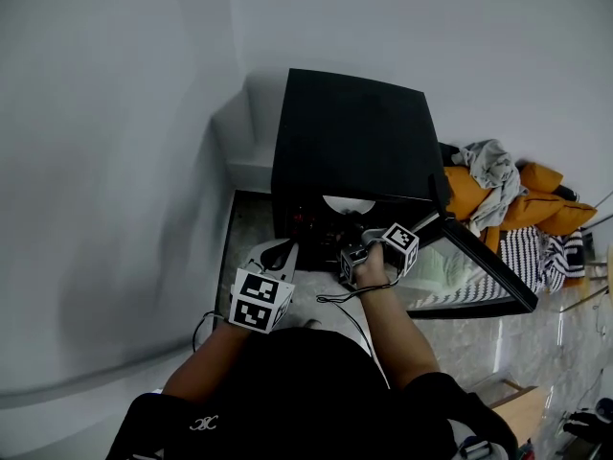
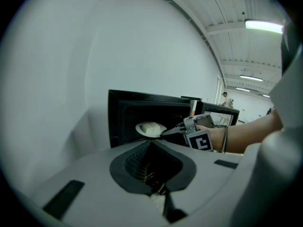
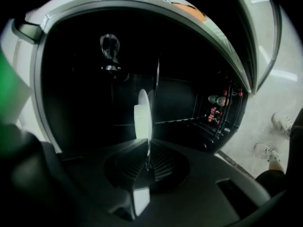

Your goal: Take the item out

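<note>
Right gripper (image 3: 147, 143) is clenched on the rim of the white plate (image 3: 142, 115). The plate sticks out straight ahead of it, inside the open black oven (image 1: 350, 142). Left gripper (image 2: 152, 148) has its jaws together on nothing, outside the oven, with the plate ahead and well apart.

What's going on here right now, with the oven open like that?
The person has reached the right gripper into the black oven, whose glass door is swung open on the right. That gripper's jaws are closed on the rim of a white plate carrying some pale food. The plate is inside the oven, not yet taken out. The left gripper hangs back in front of the oven, with its jaws together and holding nothing.
</note>
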The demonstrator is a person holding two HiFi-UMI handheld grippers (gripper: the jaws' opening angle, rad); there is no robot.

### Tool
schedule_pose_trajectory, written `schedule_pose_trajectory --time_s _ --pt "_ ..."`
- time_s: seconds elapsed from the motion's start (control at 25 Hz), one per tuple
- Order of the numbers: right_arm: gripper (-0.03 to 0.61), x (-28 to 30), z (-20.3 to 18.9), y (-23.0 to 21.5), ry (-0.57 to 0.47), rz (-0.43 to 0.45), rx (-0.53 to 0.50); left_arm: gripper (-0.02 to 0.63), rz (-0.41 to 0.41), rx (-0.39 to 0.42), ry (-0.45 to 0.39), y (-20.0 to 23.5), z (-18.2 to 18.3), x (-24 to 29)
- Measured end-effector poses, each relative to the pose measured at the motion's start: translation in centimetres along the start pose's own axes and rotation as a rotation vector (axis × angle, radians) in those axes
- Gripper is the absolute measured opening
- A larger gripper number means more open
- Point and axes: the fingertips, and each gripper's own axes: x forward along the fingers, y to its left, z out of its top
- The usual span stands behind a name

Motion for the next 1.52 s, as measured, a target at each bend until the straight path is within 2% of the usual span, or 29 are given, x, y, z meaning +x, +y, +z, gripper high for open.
schedule_pose_trajectory --time_s 0.4,0.8,1.0,1.52 --pt "0.026 -0.5 -0.1 -0.5 -0.006 0.01 -0.056 0.0 -0.02 0.007 0.004 -0.8 -0.3 0.3" --pt "0.025 1.0 -0.2 -0.4 -0.006 -0.002 0.006 0.0 0.023 -0.018 0.011 0.4 -1.1 -0.8" --pt "0.025 0.7 -0.4 0.0 0.004 0.036 -0.022 0.0 0.031 -0.027 0.012 0.8 -1.3 -0.9" --pt "0.023 -2.2 -1.9 0.0 0.036 0.065 -0.075 0.0 -0.018 -0.011 0.009 0.1 -0.9 -0.2"
